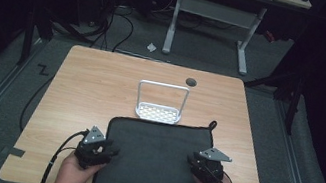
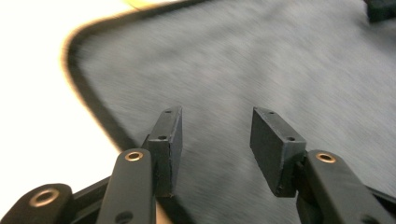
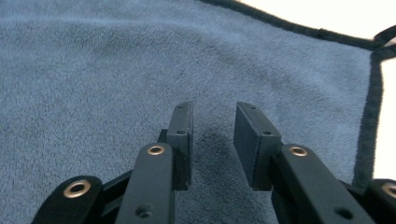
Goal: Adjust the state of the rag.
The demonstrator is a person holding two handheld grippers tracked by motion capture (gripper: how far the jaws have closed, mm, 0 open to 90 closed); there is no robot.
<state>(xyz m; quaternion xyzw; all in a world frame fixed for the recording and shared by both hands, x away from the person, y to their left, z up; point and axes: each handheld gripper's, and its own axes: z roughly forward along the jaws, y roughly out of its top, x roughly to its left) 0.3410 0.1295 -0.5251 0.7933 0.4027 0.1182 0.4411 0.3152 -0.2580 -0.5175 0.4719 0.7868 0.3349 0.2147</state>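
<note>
Your left gripper and right gripper hover with fingers parted and empty over the near side edges of the dark towel — it lies flat on the tabletop, spread between both hands, reaching away toward the white rack.

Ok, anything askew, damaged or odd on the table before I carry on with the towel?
Nothing stands out. The dark towel lies flat on the wooden table, its near edge at the table's front edge, with no visible tear. The white rack stands upright just behind it. Both grippers, left and right, hover over it, jaws open, empty.
</note>
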